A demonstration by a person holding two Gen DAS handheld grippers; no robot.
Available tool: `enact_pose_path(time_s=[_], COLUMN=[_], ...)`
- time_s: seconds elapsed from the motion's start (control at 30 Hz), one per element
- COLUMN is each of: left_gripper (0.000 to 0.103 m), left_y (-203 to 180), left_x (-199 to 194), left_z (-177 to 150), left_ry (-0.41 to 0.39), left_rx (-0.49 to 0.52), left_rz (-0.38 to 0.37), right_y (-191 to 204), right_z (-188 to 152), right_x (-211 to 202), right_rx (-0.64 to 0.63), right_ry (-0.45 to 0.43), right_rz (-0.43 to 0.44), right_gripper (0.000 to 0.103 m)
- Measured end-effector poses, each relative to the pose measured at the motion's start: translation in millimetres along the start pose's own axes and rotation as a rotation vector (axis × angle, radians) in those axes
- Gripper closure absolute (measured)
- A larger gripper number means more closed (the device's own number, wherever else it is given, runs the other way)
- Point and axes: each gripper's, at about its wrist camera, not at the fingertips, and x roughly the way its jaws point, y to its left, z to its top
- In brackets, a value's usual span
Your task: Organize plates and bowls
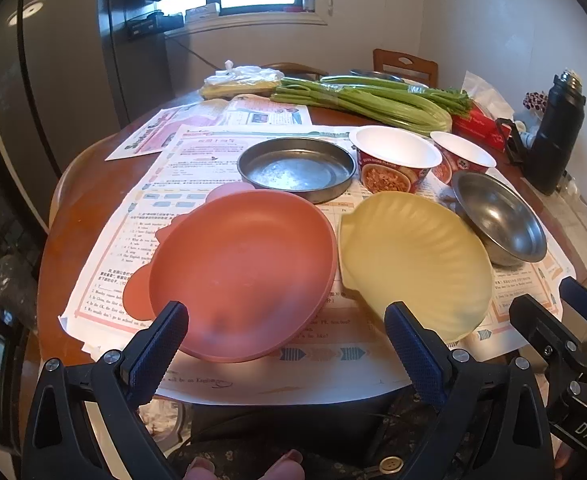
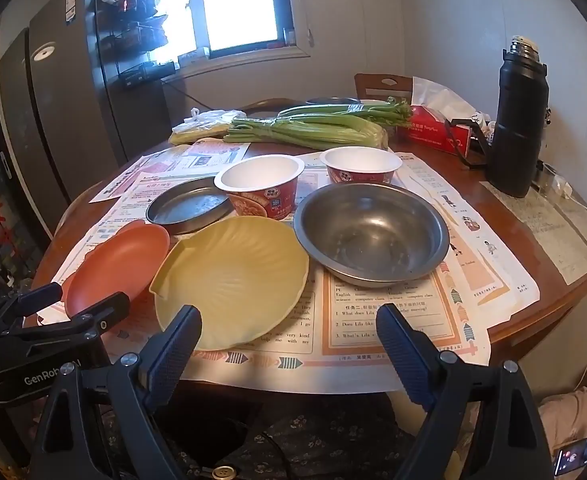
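- Both grippers, left gripper (image 1: 287, 330) and right gripper (image 2: 289, 334), are hovering wide open, holding nothing; sorting isn't started.
- Next: closing on the orange plate (image 1: 241, 280) rim, likely stacking it with the yellow plate (image 2: 233, 280).

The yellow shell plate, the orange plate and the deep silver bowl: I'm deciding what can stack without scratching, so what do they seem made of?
Yellow shell plate: likely plastic or melamine, matte and opaque, with moulded ribs.
Orange plate: likely the same, with a dull, even colour and soft moulded ears.
Deep silver bowl: metal, probably stainless steel, with a grey sheen, mirror-like highlights and faint marks.
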Motion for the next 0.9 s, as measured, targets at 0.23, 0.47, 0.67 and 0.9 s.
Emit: enact_pose_path(time_s=[0.23,0.47,0.67,0.9], left_gripper=[0.004,0.004,0.004,0.004], left_y=[-1,-10,-14,-12], left_x=[2,4,4,1], left_z=[-1,-2,-3,-4], left_ry=[0.005,0.011,0.014,0.005], left_rx=[0.010,0.024,0.036,0.027], left_rz=[-0.005,-0.022,-0.020,-0.019], right_y=[-2,-6,-9,-10], right_z=[0,1,1,-1], right_x=[0,-6,-8,-7], right_rx=[0.006,0.013,0.016,0.020], right_ry=[0.000,-0.023,-0.022,-0.020], right_rz=[0.006,-0.007,-0.004,-0.008], right_gripper=[0.015,0.015,0.015,0.015])
